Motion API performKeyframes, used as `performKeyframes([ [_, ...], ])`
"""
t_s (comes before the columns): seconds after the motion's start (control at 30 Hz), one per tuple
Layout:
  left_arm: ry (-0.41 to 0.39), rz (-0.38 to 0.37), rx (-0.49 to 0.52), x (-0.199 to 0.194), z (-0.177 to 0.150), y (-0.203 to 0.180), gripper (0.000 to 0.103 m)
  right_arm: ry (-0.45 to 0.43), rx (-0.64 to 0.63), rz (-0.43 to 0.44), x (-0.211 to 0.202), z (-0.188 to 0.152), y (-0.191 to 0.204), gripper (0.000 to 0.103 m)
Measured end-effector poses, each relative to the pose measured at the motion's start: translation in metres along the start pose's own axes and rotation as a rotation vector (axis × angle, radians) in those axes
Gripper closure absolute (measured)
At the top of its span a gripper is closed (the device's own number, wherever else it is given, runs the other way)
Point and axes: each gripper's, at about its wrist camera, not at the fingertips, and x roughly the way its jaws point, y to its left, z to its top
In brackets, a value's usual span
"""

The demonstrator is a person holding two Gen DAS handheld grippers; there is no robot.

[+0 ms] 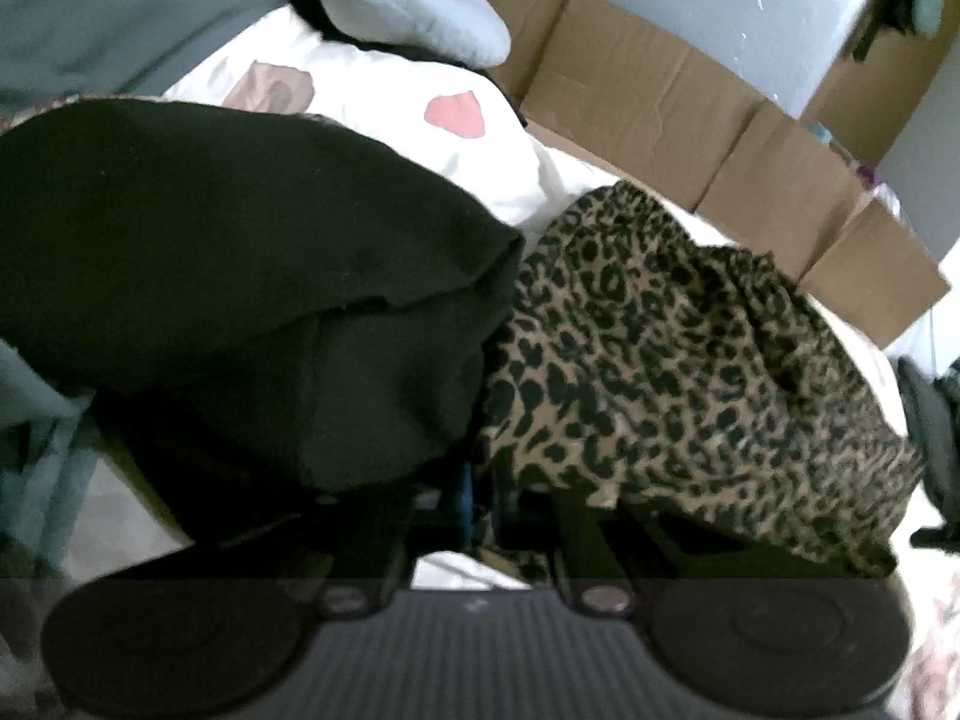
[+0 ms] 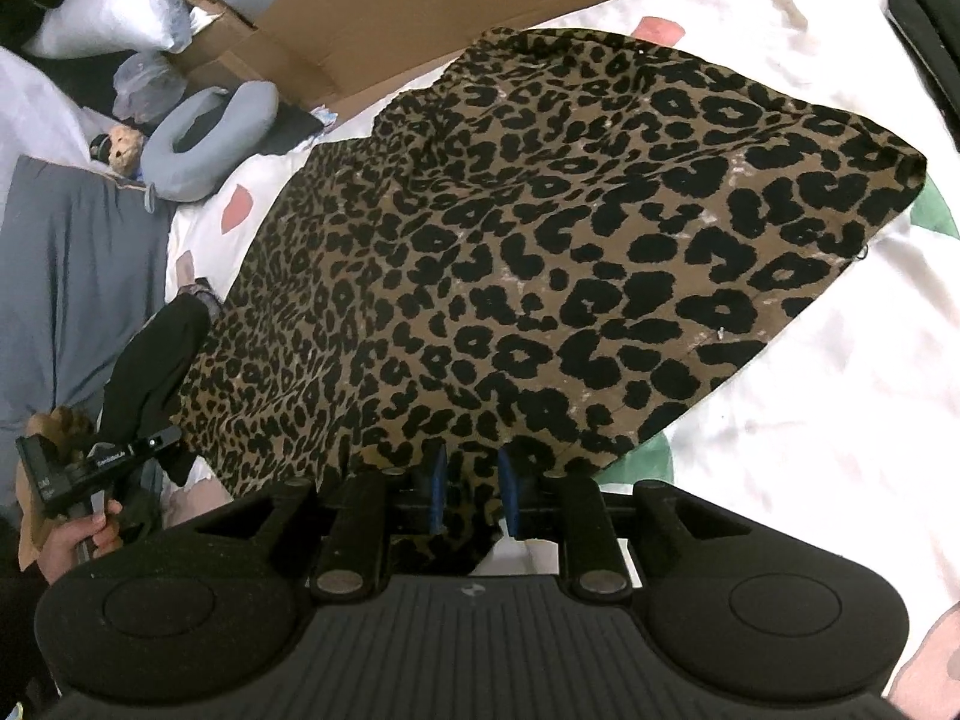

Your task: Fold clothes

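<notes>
Right wrist view: the soft leopard-print garment (image 2: 510, 252) lies between the slightly parted blue fingers (image 2: 437, 489) of the right gripper (image 2: 472, 495), while the left gripper (image 2: 135, 447) is clamped on its black lining (image 2: 159, 360).

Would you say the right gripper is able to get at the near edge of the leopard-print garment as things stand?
Probably yes: the leopard-print garment already has its near edge between the right gripper's parted blue fingers, with nothing else in the way.

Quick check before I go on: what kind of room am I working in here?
Most likely a bedroom: the leopard-print garment lies on a white patterned duvet, with a grey pillow and neck pillow at one end, and flattened cardboard boxes alongside.
</notes>
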Motion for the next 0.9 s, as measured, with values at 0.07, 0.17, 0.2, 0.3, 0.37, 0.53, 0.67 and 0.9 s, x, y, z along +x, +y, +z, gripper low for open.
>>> performKeyframes([
  [0.07,-0.003,-0.004,0.025,-0.007,0.003,-0.011,0.098,0.000,-0.018,0.005,-0.001,0.001,0.003,0.084],
  [0.17,-0.005,-0.019,0.026,-0.013,0.009,-0.026,0.098,-0.005,-0.049,0.013,-0.002,0.006,0.011,0.084],
  [0.2,-0.007,-0.023,0.025,-0.015,0.011,-0.031,0.098,-0.008,-0.060,0.018,-0.003,0.007,0.014,0.084],
  [0.3,-0.003,-0.022,0.028,-0.017,0.017,-0.044,0.098,-0.015,-0.093,0.032,-0.004,0.011,0.023,0.084],
  [0.37,0.000,-0.002,0.044,-0.016,0.020,-0.056,0.098,-0.018,-0.108,0.041,-0.004,0.014,0.028,0.083],
  [0.53,0.012,-0.004,0.064,-0.016,0.026,-0.083,0.099,-0.035,-0.139,0.058,-0.003,0.019,0.040,0.073],
  [0.67,0.009,-0.021,0.075,-0.012,0.029,-0.106,0.099,-0.052,-0.171,0.067,-0.003,0.022,0.050,0.066],
  [0.9,0.003,-0.033,0.071,0.004,0.026,-0.140,0.099,-0.080,-0.236,0.083,0.001,0.024,0.075,0.066],
])
